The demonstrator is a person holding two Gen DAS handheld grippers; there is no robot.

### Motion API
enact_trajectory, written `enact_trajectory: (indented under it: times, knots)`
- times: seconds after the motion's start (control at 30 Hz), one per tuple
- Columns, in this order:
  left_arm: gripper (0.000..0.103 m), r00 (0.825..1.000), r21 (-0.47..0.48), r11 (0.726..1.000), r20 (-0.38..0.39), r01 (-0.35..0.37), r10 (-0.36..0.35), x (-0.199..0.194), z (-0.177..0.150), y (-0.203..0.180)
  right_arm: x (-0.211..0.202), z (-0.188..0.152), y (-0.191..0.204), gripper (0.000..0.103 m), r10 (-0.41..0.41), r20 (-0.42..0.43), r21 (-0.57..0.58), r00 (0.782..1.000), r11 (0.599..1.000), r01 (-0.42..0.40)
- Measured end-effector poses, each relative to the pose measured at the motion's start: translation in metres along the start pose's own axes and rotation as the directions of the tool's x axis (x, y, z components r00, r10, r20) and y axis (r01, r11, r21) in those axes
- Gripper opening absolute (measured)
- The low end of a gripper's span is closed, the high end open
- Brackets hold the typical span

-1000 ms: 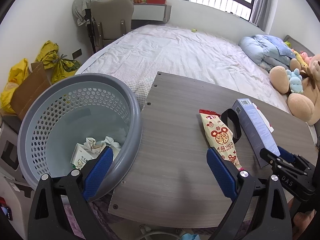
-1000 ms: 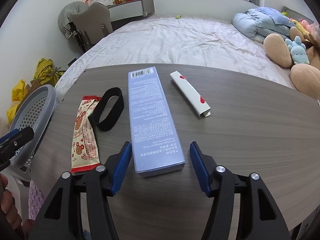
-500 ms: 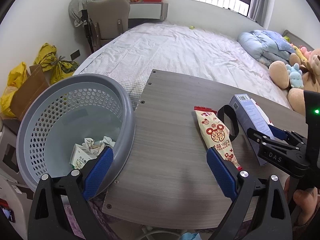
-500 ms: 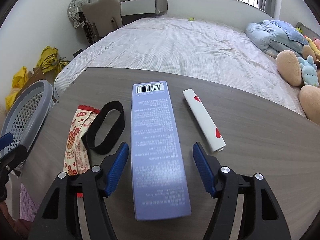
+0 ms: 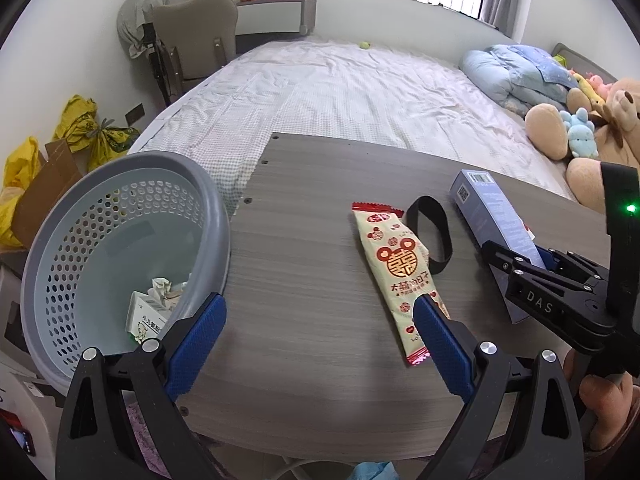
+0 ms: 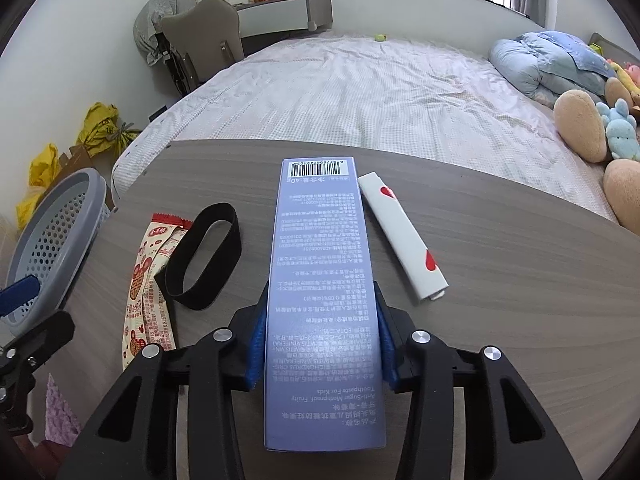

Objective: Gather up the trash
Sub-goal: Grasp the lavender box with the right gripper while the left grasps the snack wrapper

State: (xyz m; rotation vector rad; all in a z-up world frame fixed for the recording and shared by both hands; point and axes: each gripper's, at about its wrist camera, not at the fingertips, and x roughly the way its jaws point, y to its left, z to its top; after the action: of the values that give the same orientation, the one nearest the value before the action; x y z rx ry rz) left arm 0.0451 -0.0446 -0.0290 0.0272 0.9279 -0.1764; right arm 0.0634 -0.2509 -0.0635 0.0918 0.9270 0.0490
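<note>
Blue toothpaste box, printed "Toothpaste For Kids", is clamped in the right gripper over the counter's near edge; left gripper gapes wide beside the basket.

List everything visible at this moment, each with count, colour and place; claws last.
Toothpaste box: 1, lilac-blue, table middle, in right claw.
Snack wrapper: 1, cream and red, left of the box.
Black band: 1, between wrapper and box.
White packet: 1, red hearts, right of the box.
Basket: 1, grey, at table's left edge, small carton and crumpled paper inside.
Table: 1, grey wood.
Bed: 1, white.
Plush toys: several, right of the bed.
Left claw: open, above the table's near edge.
Right claw: shut on the box.
</note>
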Motion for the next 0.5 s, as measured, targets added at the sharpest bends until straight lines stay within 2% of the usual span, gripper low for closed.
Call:
enact_trajectory:
  times: [0.27, 0.5]
  knots:
    - [0.093, 0.998, 0.0, 0.998, -0.028, 0.057, -0.057, 0.016, 0.006, -0.02, -0.032, -0.014, -0.015, 0.043, -0.004, 0.054, 0.055, 0.999, 0.998, 0.001]
    - [0.093, 0.998, 0.04, 0.998, -0.052, 0.046, -0.044, 0.036, 0.009, -0.043, -0.045, -0.022, -0.025, 0.043, 0.004, 0.066, 0.084, 0.998, 0.996, -0.009]
